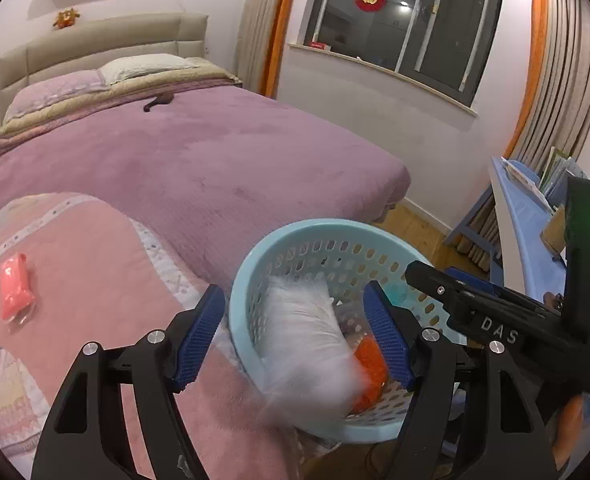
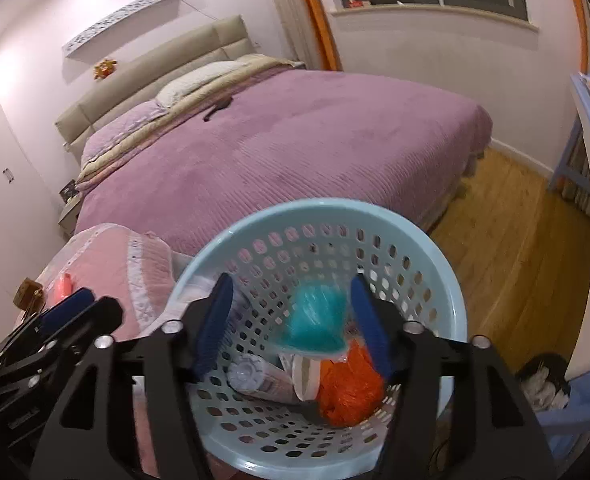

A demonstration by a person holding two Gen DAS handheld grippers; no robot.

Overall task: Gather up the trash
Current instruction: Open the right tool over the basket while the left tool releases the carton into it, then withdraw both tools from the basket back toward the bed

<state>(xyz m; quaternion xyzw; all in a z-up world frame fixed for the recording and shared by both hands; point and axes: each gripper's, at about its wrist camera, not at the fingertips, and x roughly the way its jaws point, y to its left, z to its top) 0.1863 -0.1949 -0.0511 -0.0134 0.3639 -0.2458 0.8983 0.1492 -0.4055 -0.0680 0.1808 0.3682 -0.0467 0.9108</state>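
Hovering over blue basket (image 2: pixel 451 300), both tongs spread, empty: left tongs (image 1: pixel 295 332), right tongs (image 2: pixel 291 324). Pink packet (image 1: pixel 15 292) lies on pink quilt (image 1: pixel 95 264), left, lengthwise away; left hand nearer.

Left wrist view angles down across the pink quilt (image 1: pixel 95 264), close over the pale-blue perforated plastic basket (image 1: pixel 295 232), right wrist view sits right above the same basket, both face the purple-covered bed (image 2: pixel 295 140)

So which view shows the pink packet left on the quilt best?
The left wrist view: the pink packet lies whole and unobstructed on the pink quilt. The right wrist view catches only its tip, behind the left claw.
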